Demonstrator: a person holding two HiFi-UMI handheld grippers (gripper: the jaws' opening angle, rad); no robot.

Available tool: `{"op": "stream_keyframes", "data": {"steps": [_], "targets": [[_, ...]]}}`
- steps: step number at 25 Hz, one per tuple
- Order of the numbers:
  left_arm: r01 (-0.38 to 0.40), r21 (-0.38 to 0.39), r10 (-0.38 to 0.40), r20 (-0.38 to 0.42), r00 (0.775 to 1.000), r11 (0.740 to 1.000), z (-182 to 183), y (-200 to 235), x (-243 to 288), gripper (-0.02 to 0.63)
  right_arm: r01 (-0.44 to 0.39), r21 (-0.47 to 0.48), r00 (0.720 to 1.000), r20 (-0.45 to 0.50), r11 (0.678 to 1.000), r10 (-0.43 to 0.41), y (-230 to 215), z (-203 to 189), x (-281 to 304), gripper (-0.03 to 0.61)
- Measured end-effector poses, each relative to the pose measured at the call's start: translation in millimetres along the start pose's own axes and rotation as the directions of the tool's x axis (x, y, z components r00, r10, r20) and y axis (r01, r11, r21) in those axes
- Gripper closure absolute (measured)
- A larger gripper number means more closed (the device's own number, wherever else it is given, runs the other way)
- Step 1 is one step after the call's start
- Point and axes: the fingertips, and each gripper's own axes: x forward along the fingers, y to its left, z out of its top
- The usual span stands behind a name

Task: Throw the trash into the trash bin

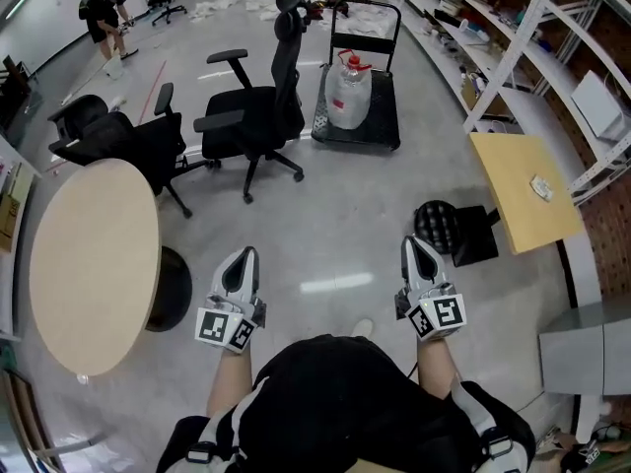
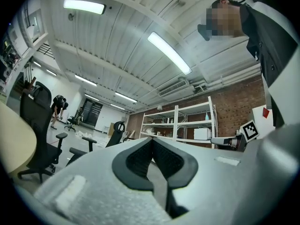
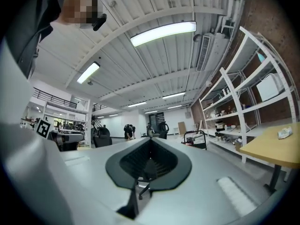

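The left gripper (image 1: 245, 259) and right gripper (image 1: 416, 247) point toward twelve o'clock, jaws pressed together, empty, probably just carried while seeking trash. White litter (image 1: 222, 6) lies far at eleven o'clock; no bin shows.

The right claw (image 3: 149, 143) has its jaws together, nothing between them. Beyond, a wooden counter (image 3: 274, 148) and white shelving (image 3: 236, 102) stand at right, a black cart (image 3: 195, 138) farther off.

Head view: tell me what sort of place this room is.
Probably an open office or lab workspace: black swivel chairs stand loose on the floor, white metal shelving loaded with gear runs along the wall, and there is a round table.
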Motion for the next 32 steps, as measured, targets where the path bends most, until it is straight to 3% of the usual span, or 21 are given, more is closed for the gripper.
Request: {"op": "stream_keyframes", "data": {"steps": [8, 18, 24, 32], "targets": [[0.138, 0.001, -0.138, -0.013, 0.990, 0.990, -16, -60, 86, 0.614, 0.146, 0.004, 0.988, 0.046, 0.989, -0.146, -100, 8, -21, 0.574], [0.286, -0.014, -0.286, -0.030, 0.958, 0.958, -44, -132, 169, 0.614, 0.294, 0.007, 0.955, 0.050, 0.956, -0.294, -188, 4, -63, 0.574], [0.383, -0.053, -0.385, -0.045, 0.922, 0.922, -64, -186, 211, 0.614, 0.399, 0.004, 0.915, 0.057, 0.917, -0.399, -237, 7, -109, 0.574], [0.512, -0.095, -0.519, -0.083, 0.851, 0.854, -95, -271, 248, 0.614, 0.508, -0.002, 0.860, 0.061, 0.861, -0.507, -281, 9, -179, 0.574]]}}
